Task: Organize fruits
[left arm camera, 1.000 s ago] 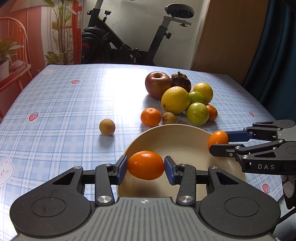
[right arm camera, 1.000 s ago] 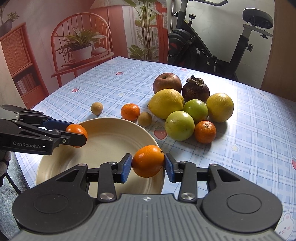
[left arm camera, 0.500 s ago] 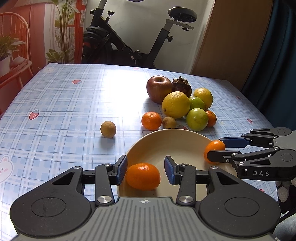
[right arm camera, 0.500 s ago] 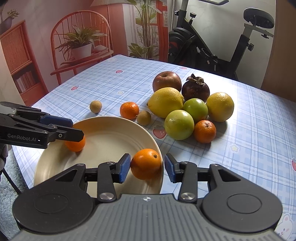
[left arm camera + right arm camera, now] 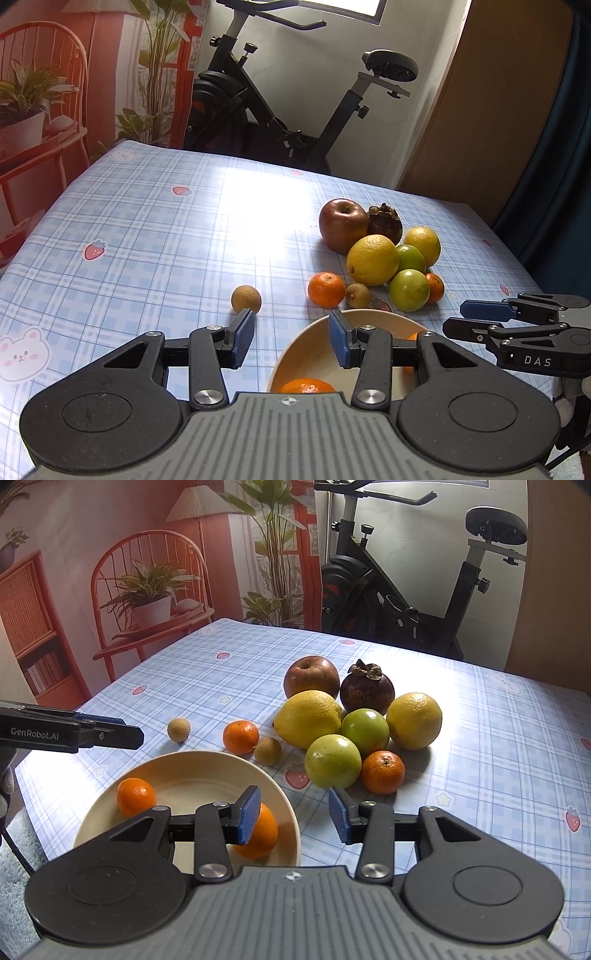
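A cream plate [image 5: 184, 771] [image 5: 314, 350] holds two tangerines [image 5: 136, 796] [image 5: 260, 832]; in the left wrist view one tangerine [image 5: 306, 387] peeks above the gripper body. My left gripper [image 5: 291, 341] is open and empty, raised above the plate's left rim. My right gripper [image 5: 293, 814] is open and empty, above the plate's right rim. On the cloth lie two more tangerines [image 5: 241, 736] [image 5: 383, 771], two longans [image 5: 179, 730] [image 5: 267, 751], a lemon [image 5: 308, 718], two green fruits [image 5: 332, 761] [image 5: 364, 727], a yellow orange [image 5: 414, 720], an apple [image 5: 311, 677] and a mangosteen [image 5: 366, 690].
The table has a blue checked cloth [image 5: 147, 236]. An exercise bike [image 5: 406, 590] stands behind the far edge. A red chair with a potted plant [image 5: 151, 602] stands at the left. A brown door and dark curtain [image 5: 554, 129] are at the right.
Both grippers opened and let their tangerines go onto the plate, then lifted and drew back. The two tangerines now rest in the plate.
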### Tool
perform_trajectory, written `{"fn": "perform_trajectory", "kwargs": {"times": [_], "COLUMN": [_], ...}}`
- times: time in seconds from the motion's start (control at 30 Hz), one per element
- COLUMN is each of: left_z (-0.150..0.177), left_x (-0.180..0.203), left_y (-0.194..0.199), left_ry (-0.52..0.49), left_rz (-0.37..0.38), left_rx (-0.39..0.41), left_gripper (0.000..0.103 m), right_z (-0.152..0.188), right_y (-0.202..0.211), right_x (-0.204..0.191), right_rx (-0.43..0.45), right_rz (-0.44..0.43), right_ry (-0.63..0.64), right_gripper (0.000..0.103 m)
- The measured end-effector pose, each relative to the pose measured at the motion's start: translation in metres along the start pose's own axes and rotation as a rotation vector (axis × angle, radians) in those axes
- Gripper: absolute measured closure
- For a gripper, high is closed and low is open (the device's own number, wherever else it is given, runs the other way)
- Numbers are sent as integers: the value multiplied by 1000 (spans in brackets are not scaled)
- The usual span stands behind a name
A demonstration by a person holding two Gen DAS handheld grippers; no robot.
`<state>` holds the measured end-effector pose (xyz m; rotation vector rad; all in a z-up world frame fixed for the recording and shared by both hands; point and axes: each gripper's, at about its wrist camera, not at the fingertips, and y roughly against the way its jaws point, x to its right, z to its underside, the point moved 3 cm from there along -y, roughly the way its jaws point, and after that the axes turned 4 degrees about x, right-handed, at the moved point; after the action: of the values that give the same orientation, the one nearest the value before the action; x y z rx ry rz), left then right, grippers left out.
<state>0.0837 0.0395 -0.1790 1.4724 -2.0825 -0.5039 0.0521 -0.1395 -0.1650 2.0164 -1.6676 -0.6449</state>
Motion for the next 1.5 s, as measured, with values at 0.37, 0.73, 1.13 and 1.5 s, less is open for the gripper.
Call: {"fn": "perform_trajectory", "kwargs": {"times": [0.37, 0.73, 1.13, 1.5], "left_z": [-22, -37, -30, -23], "left_x": [-13, -25, -33, -38], "left_y": [-10, -20, -37, -44], "left_ry": [26, 20, 45, 58], "left_rz": [-28, -52, -38, -26], "left_rx": [16, 11, -25, -52], "left_gripper": [56, 57, 57, 57], "right_z": [-4, -33, -36, -34], "right_y": [-4, -44, -88, -103], "right_x": [26, -12, -27, -31], "right_rx": [3, -37, -140, -170], "right_rz": [22, -116, -112, -87], "right_ry": [-53, 7, 3, -7], "right_gripper": [60, 82, 82, 77]}}
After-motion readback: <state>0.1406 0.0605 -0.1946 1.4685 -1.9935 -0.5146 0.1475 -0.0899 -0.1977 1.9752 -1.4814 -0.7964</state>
